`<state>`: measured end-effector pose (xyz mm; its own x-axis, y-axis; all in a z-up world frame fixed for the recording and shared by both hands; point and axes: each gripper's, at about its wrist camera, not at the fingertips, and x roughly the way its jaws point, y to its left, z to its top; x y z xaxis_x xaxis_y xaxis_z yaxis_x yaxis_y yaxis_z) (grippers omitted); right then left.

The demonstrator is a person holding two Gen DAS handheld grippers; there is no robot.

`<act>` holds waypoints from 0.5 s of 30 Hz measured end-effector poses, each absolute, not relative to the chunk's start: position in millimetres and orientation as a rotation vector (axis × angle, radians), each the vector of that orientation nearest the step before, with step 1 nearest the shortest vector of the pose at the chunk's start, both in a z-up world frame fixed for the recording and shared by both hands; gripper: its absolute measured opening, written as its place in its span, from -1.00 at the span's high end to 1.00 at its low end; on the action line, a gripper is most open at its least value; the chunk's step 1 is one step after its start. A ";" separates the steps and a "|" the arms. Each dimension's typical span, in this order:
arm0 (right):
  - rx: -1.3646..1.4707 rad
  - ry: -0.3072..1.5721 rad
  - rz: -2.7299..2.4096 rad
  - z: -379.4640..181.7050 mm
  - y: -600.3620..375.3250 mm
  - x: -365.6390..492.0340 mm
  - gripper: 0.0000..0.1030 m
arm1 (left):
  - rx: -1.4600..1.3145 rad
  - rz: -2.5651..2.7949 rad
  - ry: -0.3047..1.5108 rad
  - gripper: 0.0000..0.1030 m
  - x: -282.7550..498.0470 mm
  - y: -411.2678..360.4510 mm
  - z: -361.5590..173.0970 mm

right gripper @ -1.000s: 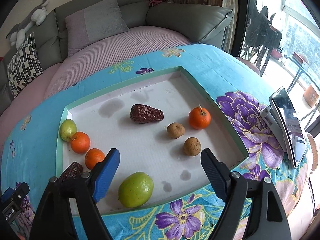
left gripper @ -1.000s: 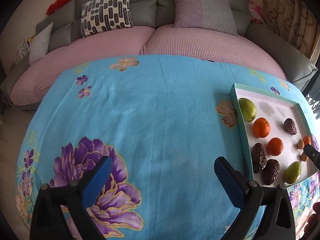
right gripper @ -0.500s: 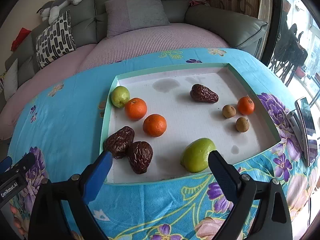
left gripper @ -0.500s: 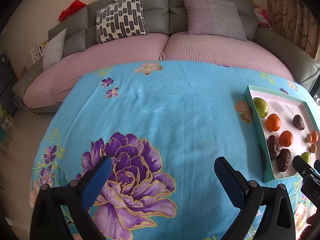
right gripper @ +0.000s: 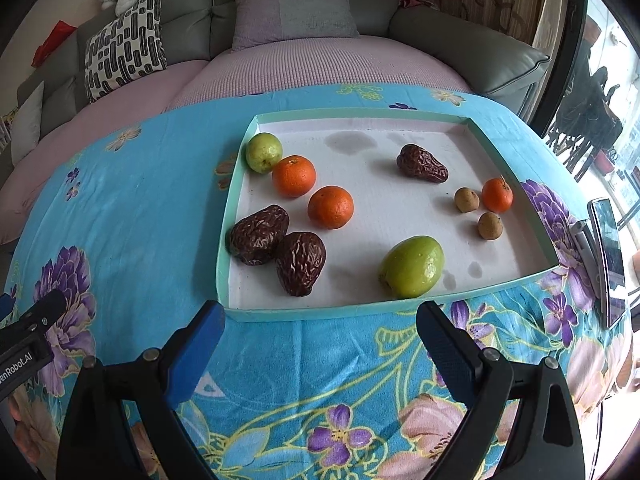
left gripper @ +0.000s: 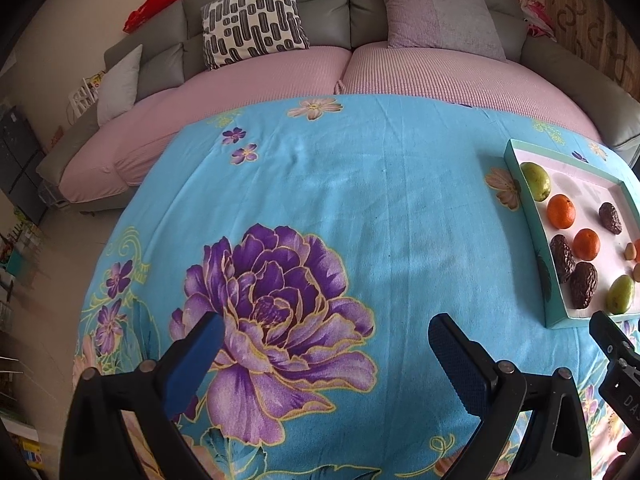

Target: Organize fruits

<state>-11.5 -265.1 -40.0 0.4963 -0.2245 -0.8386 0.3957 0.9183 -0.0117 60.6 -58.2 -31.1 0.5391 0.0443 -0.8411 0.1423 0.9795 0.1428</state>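
While pulling back: right gripper [right gripper: 320,330] now sits near the tray [right gripper: 320,313] edge, spread, holding nothing.
Left gripper [left gripper: 326,342]: spread over tablecloth [left gripper: 340,200].
Meaning: sorting looks paused or finished.

White "enRobot.AI" lettering, cut off, on left tool [right gripper: 28,344] body

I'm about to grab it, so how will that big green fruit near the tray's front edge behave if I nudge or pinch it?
The big green fruit looks rounded and smooth, so it would probably roll on the flat tray floor. Its glossy skin may slip between fingers.
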 end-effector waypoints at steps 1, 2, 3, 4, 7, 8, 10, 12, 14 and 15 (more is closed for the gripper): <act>0.184 0.984 -0.376 -39.8 -263.8 -10.8 -0.88 | 0.206 -0.054 1.011 -1.00 61.3 -57.9 -32.5; 0.180 0.984 -0.371 -39.7 -262.5 -10.4 -0.88 | 0.209 -0.049 1.017 -1.00 61.8 -57.7 -33.6; 0.177 0.983 -0.366 -39.5 -261.5 -10.0 -0.88 | 0.214 -0.045 1.021 -1.00 62.0 -57.9 -34.5; 0.175 0.982 -0.362 -39.4 -260.7 -9.4 -0.88 | 0.219 -0.043 1.024 -1.00 62.1 -58.3 -35.3; 0.173 0.977 -0.359 -38.3 -260.2 -8.6 -0.88 | 0.230 -0.046 1.033 -1.00 62.4 -59.2 -37.2; 0.175 0.977 -0.359 -38.1 -260.6 -8.1 -0.88 | 0.232 -0.050 1.037 -1.00 62.9 -59.4 -38.2; 0.178 0.976 -0.358 -38.1 -261.5 -7.1 -0.88 | 0.237 -0.049 1.045 -1.00 63.9 -59.9 -39.6; 0.179 0.978 -0.357 -38.3 -261.9 -6.5 -0.88 | 0.239 -0.046 1.051 -1.00 64.9 -59.6 -40.4; 0.179 0.980 -0.355 -38.0 -262.4 -6.2 -0.88 | 0.231 -0.047 1.055 -1.00 66.0 -58.0 -40.6; 0.178 0.981 -0.355 -38.1 -262.1 -5.9 -0.88 | 0.226 -0.046 1.057 -1.00 66.5 -57.1 -40.4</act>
